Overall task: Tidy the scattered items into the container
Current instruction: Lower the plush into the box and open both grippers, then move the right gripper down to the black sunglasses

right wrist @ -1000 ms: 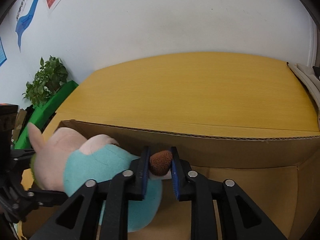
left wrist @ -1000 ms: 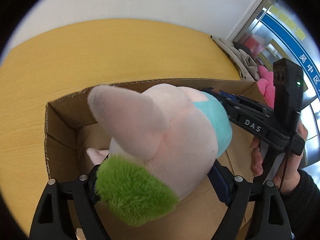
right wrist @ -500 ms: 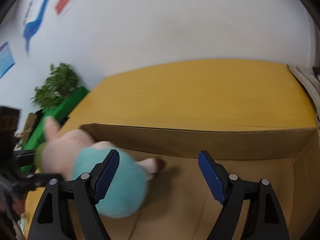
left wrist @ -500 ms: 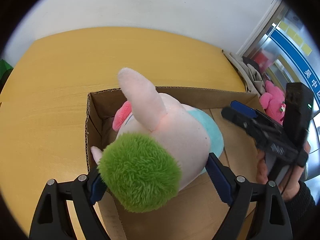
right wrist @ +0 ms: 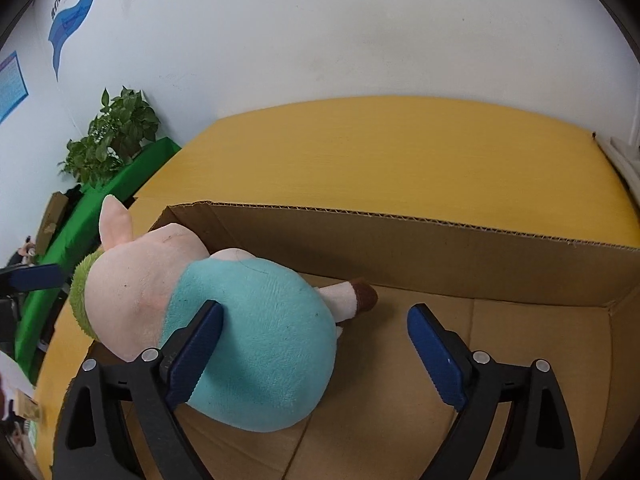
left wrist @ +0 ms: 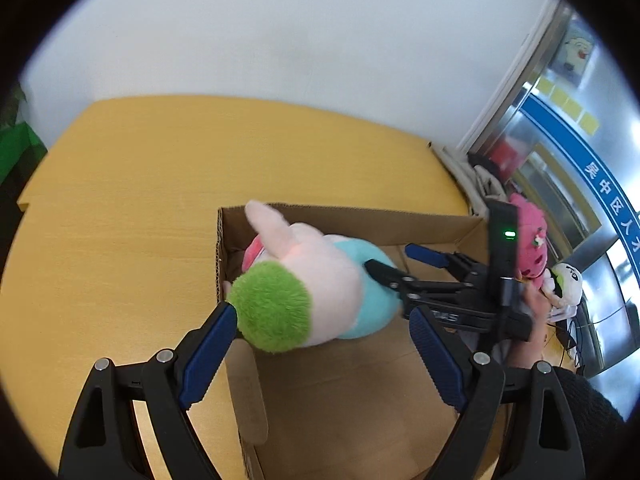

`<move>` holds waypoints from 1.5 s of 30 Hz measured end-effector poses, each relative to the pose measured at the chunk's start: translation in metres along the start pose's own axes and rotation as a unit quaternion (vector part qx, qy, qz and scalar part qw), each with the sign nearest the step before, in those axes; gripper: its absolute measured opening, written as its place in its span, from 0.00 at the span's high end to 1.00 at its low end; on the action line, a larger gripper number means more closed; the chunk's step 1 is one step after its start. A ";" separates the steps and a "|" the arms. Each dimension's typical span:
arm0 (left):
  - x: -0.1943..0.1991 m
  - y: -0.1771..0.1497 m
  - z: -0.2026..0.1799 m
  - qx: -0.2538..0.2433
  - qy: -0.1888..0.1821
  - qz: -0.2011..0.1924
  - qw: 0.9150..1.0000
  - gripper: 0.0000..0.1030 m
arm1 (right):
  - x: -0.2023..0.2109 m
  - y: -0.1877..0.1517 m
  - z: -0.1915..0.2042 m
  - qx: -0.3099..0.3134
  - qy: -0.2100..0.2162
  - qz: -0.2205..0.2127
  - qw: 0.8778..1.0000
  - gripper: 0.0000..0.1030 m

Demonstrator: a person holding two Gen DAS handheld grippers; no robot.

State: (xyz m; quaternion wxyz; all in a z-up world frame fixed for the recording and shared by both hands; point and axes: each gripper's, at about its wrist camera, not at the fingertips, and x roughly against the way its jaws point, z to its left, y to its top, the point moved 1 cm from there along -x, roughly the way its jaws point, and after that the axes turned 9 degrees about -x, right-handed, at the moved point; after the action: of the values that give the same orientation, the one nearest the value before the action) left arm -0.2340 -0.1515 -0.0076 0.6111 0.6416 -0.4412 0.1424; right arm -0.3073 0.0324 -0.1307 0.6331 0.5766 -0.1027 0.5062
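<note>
One plush toy inside one cardboard box

The yellow wood-grain counter carries an open cardboard box near its right edge; the far side lies bare.

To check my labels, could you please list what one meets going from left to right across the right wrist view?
Potted plant → plush pig → the pig's brown-tipped foot → right end wall of the cardboard box.
</note>
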 end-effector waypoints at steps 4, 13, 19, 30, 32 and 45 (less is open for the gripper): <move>0.050 -0.017 -0.026 -0.018 -0.003 -0.047 0.999 0.14 | 0.014 0.005 0.018 0.002 -0.017 -0.014 1.000 0.04; 0.151 -0.058 -0.097 -0.079 0.017 -0.150 0.985 0.11 | 0.147 -0.012 0.042 0.018 -0.005 -0.082 0.996 0.01; 0.169 -0.097 -0.133 -0.092 0.026 -0.157 0.983 0.08 | 0.219 -0.051 0.068 0.040 -0.028 -0.112 0.993 0.00; 0.155 -0.153 -0.175 -0.068 0.002 -0.141 0.988 0.08 | 0.290 -0.128 0.080 0.062 -0.098 -0.149 0.982 0.00; 0.151 -0.158 -0.180 -0.067 -0.002 -0.135 0.989 0.08 | 0.295 -0.135 0.079 0.066 -0.104 -0.153 0.980 0.00; 0.122 -0.205 -0.204 -0.057 -0.052 -0.087 0.993 0.08 | 0.324 -0.197 0.042 0.074 -0.065 -0.107 0.989 0.00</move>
State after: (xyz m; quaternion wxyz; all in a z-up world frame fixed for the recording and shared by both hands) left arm 0.0600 -0.0414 -0.0113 0.6330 0.6481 -0.4223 0.0302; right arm 0.0123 0.2014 -0.0098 0.6313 0.6613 -0.0437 0.4028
